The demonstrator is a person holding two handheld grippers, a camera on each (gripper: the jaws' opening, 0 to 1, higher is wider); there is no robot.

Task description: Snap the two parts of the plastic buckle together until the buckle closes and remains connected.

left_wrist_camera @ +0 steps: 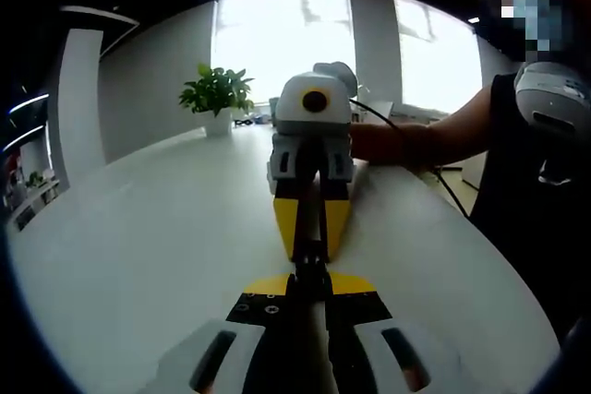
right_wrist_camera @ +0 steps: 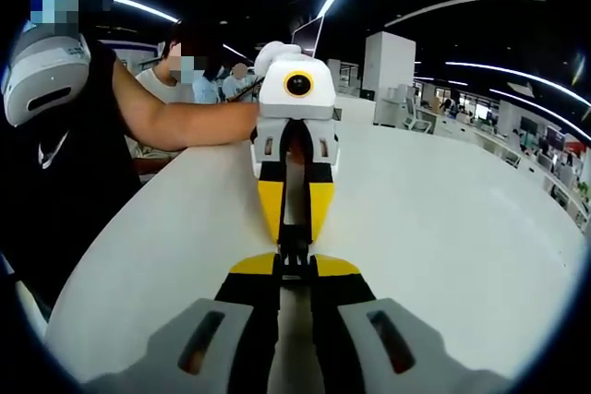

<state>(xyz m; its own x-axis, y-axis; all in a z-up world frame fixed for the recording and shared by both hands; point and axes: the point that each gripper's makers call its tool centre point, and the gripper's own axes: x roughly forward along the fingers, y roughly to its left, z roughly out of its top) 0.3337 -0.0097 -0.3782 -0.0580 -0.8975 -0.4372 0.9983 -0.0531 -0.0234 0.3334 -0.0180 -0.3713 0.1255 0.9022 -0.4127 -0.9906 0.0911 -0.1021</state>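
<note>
- Grippers meet tip to tip over the white table (left_wrist_camera: 138, 256) in the left gripper view: the left gripper (left_wrist_camera: 312, 276) rises from the bottom, and the right gripper (left_wrist_camera: 312, 228) faces it head-on, its yellow tips pointing straight at the camera.
- Alignment like this looks deliberate, since pushing the two along one line is what a snap-together closure would need.
- Jaws of the left gripper are drawn close together on a dark, narrow piece, apparently its half of the plastic buckle (left_wrist_camera: 312, 260), which sits just between the two sets of tips; whether the halves are already latched is too small to tell.
- A potted plant (left_wrist_camera: 217, 94) stands well back on the table, near the window.
- Seen from the right gripper view, the right gripper (right_wrist_camera: 294, 269) comes up from the bottom with jaws nearly together, pinching the dark buckle (right_wrist_camera: 294, 251) at the tips.
- The left gripper (right_wrist_camera: 294, 219) faces it just beyond, yellow tips touching or almost touching the buckle.
- A person's forearm (right_wrist_camera: 185, 122) reaches in behind it above the table (right_wrist_camera: 443, 246).
</note>
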